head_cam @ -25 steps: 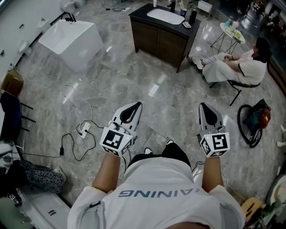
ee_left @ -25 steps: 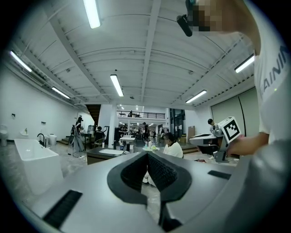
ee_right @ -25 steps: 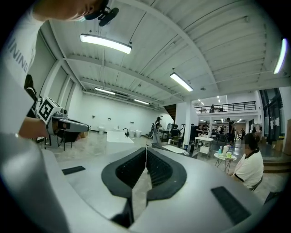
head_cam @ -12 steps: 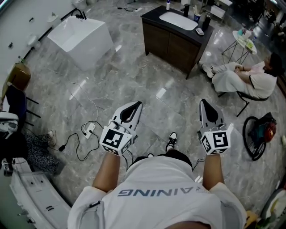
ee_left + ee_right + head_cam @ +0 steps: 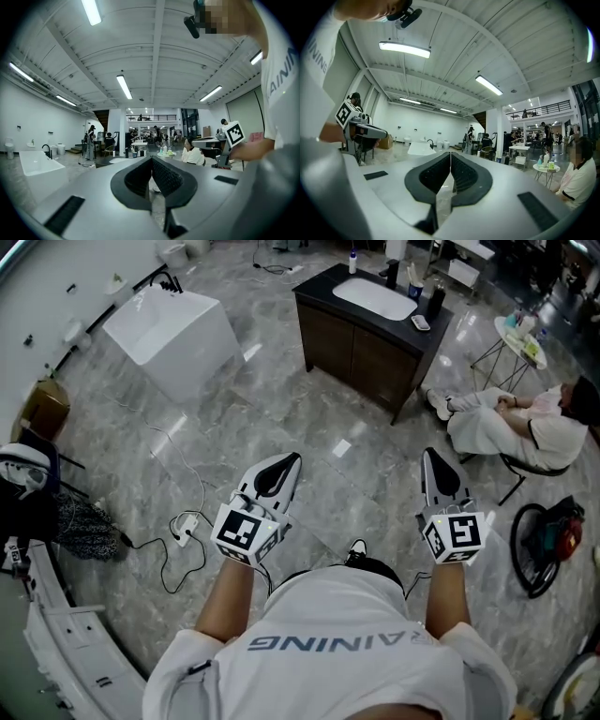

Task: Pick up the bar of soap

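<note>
I am standing on a marble floor, holding both grippers out at waist height. In the head view my left gripper (image 5: 281, 461) and right gripper (image 5: 432, 455) point forward, both shut and empty. The left gripper view shows my left gripper (image 5: 150, 162) with its ribbed pads pressed together. My right gripper (image 5: 450, 157) looks the same in the right gripper view. Ahead stands a dark vanity cabinet (image 5: 354, 345) with a white sink (image 5: 374, 298). Bottles and small items sit on the vanity's counter, too small to tell a bar of soap among them.
A white freestanding tub (image 5: 172, 326) stands ahead on the left. Cables and a power strip (image 5: 183, 523) lie on the floor near my left foot. A person in white (image 5: 520, 426) sits on the right by a small round table (image 5: 518, 337). A wheel and a bag (image 5: 547, 538) lie further right.
The vanity and the tub have shifted across the head view as I walk and turn. Both grippers stay shut in the same pose.
</note>
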Available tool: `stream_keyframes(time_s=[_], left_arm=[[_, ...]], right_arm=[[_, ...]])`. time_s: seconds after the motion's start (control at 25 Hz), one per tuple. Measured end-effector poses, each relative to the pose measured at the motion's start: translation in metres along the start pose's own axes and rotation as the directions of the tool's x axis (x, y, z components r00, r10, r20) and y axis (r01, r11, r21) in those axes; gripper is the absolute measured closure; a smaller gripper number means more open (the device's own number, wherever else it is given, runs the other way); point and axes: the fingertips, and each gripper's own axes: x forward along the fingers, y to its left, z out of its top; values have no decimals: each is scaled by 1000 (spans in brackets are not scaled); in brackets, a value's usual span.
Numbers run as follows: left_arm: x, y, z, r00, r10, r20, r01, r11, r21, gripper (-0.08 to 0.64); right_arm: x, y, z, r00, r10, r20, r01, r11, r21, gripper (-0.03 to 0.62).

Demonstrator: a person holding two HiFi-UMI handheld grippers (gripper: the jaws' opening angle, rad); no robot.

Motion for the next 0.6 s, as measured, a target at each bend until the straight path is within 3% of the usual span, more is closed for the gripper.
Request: stream_keyframes(time_s=[0.36, 0.6], left_arm=[[93, -6, 11, 999, 20, -28, -19, 999, 28, 560], [144, -14, 5, 998, 2, -70, 0, 1000, 19, 560]], right_arm=[[41, -91, -18, 1000, 6, -6, -6, 999, 49, 574], [63, -129, -38, 999, 33, -30, -31, 998, 63, 574]])
